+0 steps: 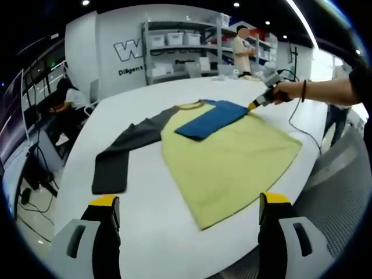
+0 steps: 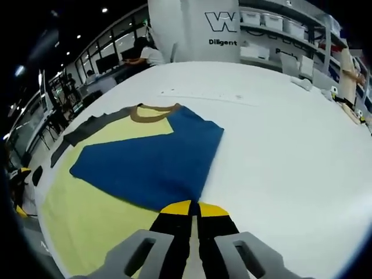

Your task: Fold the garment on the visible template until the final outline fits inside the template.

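White table point(image 1: 174, 232) carries the shirt point(image 1: 232, 163). My right gripper point(image 2: 195, 208) clamps the blue sleeve point(image 2: 151, 165), folding it inward; left gripper point(image 1: 189, 203) jaws apart, idle.

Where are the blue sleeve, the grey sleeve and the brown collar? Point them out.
blue sleeve point(image 2: 154, 165): right gripper view, middle of the folded-over panel.
grey sleeve point(image 1: 125, 152): left gripper view, mid-length of the outstretched sleeve.
brown collar point(image 2: 152, 114): right gripper view, front of the neckband.

A large white worktop point(image 1: 174, 232) with a rounded edge stands in an open hall. Behind it, a white wall point(image 1: 110, 35) bears dark lettering point(image 2: 221, 23). Metal shelving point(image 1: 186, 52) holds pale storage bins point(image 1: 174, 38). Recessed ceiling spotlights point(image 1: 86, 3) shine above. Desks point(image 2: 110, 72) stand along windows.
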A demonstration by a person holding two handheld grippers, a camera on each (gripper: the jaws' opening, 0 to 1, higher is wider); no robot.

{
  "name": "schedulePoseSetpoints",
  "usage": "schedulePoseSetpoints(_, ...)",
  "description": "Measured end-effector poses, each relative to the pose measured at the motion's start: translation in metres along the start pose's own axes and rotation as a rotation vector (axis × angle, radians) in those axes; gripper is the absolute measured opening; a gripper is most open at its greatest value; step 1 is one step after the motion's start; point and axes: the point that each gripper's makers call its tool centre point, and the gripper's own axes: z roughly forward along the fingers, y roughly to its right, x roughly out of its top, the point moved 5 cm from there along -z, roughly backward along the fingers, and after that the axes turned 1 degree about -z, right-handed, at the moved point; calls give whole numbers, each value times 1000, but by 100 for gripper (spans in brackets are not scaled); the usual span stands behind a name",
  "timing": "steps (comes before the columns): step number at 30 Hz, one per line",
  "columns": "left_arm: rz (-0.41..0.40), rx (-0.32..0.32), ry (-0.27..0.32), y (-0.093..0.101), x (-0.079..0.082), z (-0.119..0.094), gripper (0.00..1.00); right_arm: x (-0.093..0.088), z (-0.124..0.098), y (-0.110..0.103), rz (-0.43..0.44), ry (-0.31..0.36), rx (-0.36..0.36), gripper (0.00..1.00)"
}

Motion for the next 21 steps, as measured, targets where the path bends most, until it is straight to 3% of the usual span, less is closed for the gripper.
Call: schedulePoseSetpoints(21, 1, 0, -8, -1, -1, 0, 95, -10, -18, 68, -35, -55, -146, 0)
